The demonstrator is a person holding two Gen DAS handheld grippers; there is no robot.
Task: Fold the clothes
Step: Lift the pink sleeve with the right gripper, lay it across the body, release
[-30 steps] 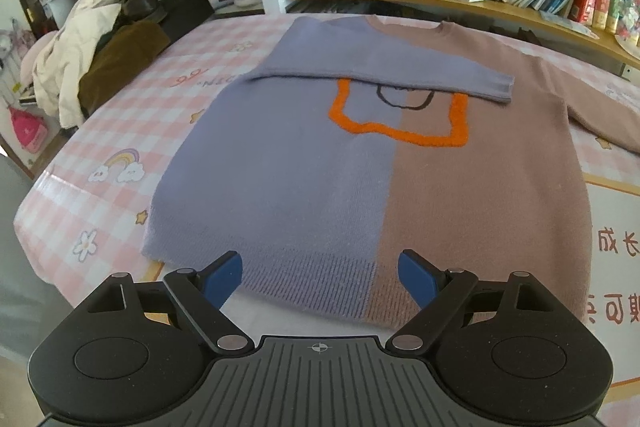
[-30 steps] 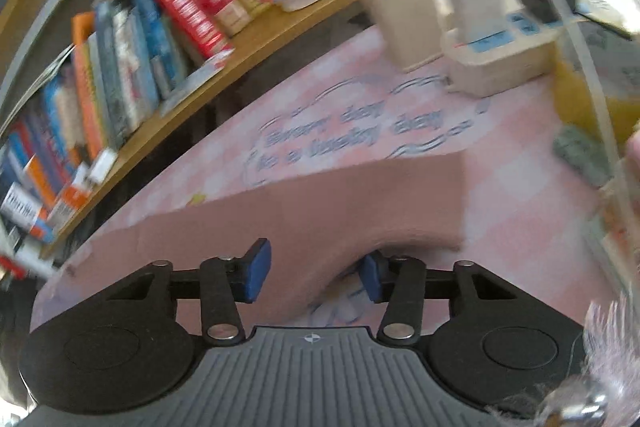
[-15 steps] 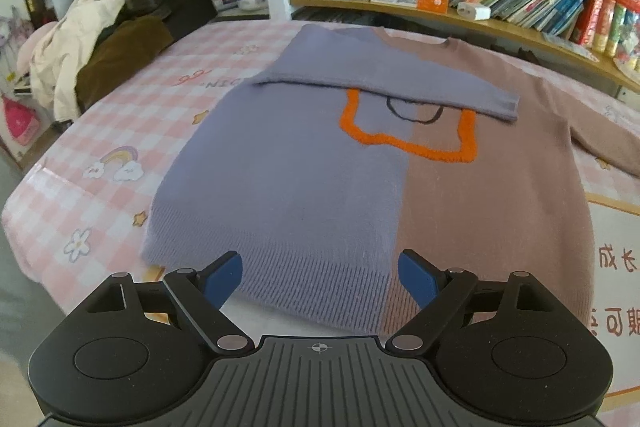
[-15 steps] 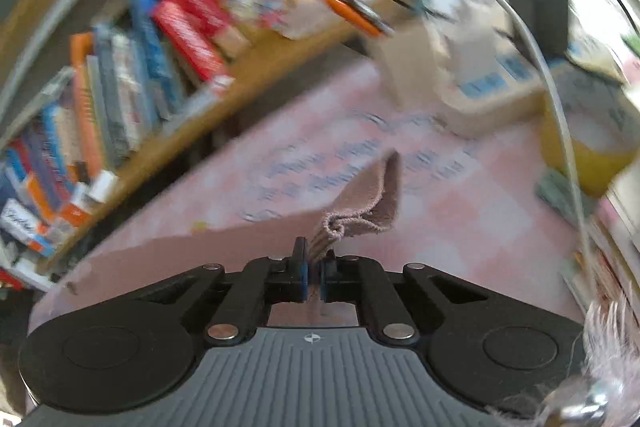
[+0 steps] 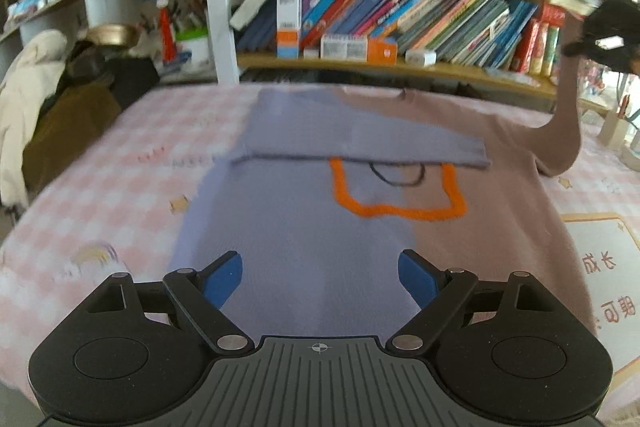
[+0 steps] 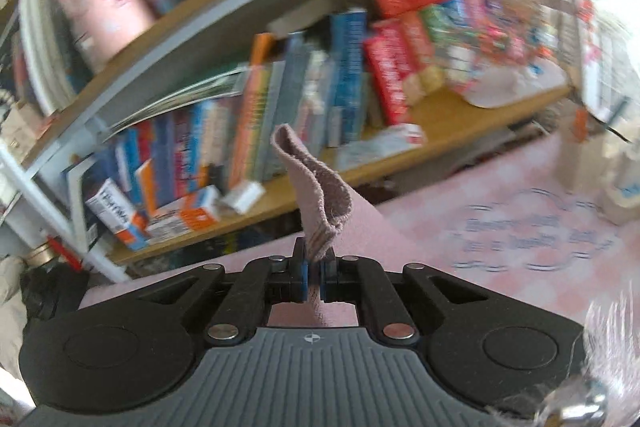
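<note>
A half lavender, half brown sweater (image 5: 360, 239) with an orange outline lies flat on the pink checked tablecloth (image 5: 132, 179). Its lavender sleeve (image 5: 360, 143) is folded across the chest. My left gripper (image 5: 320, 279) is open and empty, hovering over the lower hem. My right gripper (image 6: 313, 275) is shut on the cuff of the brown sleeve (image 6: 320, 195) and holds it lifted. In the left wrist view the brown sleeve (image 5: 564, 131) rises from the table toward the right gripper (image 5: 608, 35) at the upper right.
A bookshelf (image 5: 400, 23) full of books runs along the far side of the table. A pile of clothes (image 5: 48, 99) lies at the far left. A printed card (image 5: 600, 267) lies at the right. Small boxes (image 6: 624, 187) stand at the table's right end.
My right gripper closed on the brown sleeve's cuff and lifted it up off the table. My left gripper moved forward over the hem and stayed open.
</note>
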